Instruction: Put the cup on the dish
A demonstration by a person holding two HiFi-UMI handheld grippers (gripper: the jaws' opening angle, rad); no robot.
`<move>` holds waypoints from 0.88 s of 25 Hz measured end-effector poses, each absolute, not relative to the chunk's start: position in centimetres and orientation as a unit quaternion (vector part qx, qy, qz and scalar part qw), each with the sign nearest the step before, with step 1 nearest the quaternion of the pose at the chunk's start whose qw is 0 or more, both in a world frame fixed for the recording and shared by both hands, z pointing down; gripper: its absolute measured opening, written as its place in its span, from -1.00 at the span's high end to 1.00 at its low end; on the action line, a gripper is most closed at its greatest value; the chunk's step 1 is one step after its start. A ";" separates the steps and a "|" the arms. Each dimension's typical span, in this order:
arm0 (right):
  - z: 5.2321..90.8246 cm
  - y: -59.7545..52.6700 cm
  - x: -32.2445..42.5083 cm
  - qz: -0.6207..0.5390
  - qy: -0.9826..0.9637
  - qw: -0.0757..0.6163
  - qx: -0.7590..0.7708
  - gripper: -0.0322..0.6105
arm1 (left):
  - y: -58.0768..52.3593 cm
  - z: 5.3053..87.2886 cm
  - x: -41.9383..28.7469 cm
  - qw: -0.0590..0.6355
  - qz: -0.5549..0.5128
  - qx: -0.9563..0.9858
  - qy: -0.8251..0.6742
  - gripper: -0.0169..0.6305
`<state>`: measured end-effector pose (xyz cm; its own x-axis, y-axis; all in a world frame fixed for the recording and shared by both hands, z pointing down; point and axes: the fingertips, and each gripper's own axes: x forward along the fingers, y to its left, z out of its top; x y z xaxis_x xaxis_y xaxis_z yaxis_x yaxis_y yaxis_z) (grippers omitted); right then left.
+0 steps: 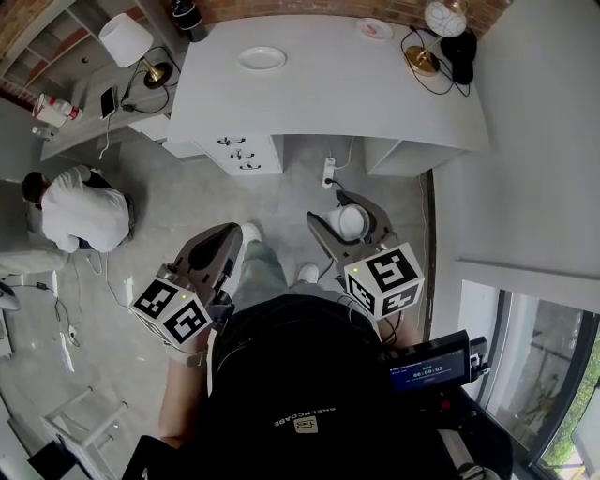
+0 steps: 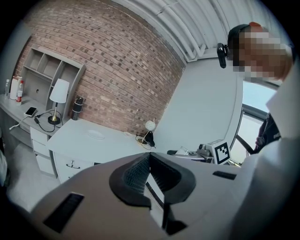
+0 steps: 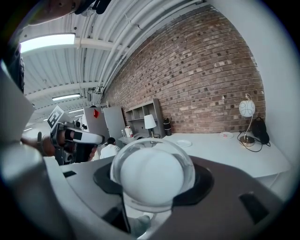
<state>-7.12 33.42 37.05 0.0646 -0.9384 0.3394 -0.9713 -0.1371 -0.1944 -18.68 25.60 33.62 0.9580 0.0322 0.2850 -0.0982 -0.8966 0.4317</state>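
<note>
While the cup [image 3: 152,174] is already pinched between the jaws of the right gripper [image 1: 351,217], the dish [image 1: 262,58] lies well ahead of them on the surface [image 1: 337,94], so carrying and placing remain; the left gripper [image 1: 221,246] has its jaws pressed together, empty

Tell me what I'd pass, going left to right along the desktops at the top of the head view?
white-shaded lamp → dark flask → white dish → small pink dish → globe lamp
</note>
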 end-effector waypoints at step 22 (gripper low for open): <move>37.5 22.0 -1.6 0.216 -0.617 0.061 0.754 0.12 | 12.2 34.5 -13.6 0.255 0.142 0.956 0.007 0.93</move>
